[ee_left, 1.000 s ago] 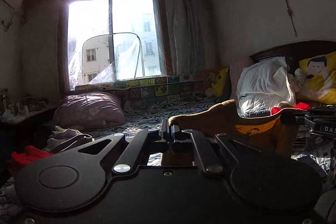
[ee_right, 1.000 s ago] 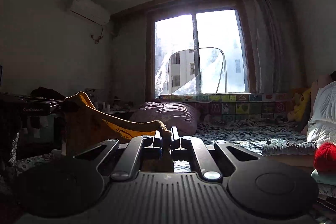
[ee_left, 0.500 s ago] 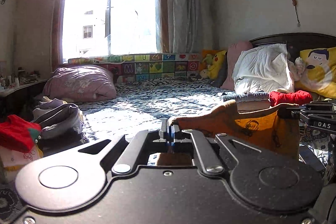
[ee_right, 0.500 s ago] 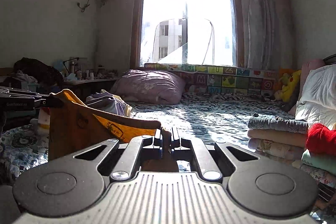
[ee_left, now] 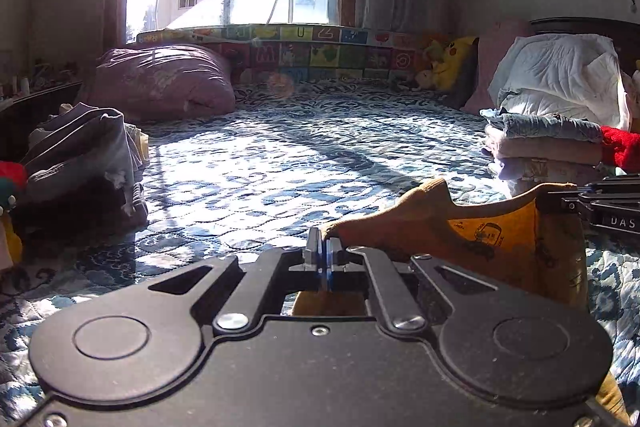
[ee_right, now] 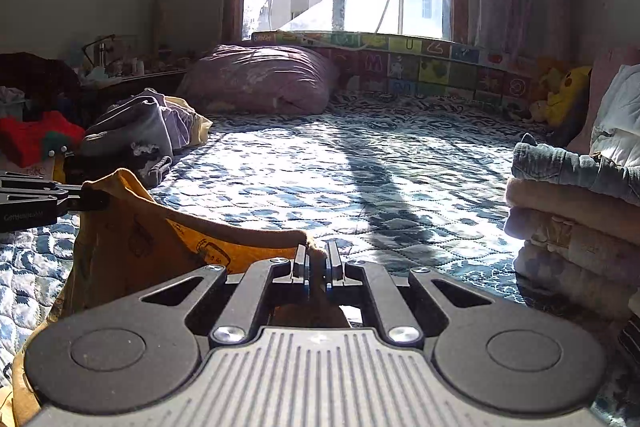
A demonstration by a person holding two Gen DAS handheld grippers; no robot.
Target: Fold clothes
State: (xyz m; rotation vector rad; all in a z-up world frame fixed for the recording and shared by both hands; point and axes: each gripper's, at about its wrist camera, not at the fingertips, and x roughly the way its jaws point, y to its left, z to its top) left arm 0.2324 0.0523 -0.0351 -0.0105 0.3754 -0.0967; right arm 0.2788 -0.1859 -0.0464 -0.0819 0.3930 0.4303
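Observation:
A mustard-yellow garment [ee_left: 492, 239] with small printed pictures hangs stretched between both grippers, low over the blue patterned bedspread [ee_left: 280, 167]. My left gripper [ee_left: 325, 247] is shut on one top corner of it. My right gripper [ee_right: 316, 257] is shut on the other top corner, with the yellow garment [ee_right: 132, 243] running off to the left. The right gripper [ee_left: 612, 207] shows at the right edge of the left wrist view. At the left edge of the right wrist view is the left gripper [ee_right: 36, 199]. The garment's lower part is hidden behind the gripper bodies.
A stack of folded clothes [ee_left: 544, 147] sits at the right of the bed, with a white duvet [ee_left: 560, 75] behind it. Loose unfolded clothes [ee_left: 80, 155] lie in a heap at the left. A purple pillow [ee_left: 164, 83] and a yellow plush toy [ee_left: 448, 63] lie below the window.
Both grippers have tilted down and dropped toward the bed with the yellow garment still held between them; more bedspread and less ceiling shows now.

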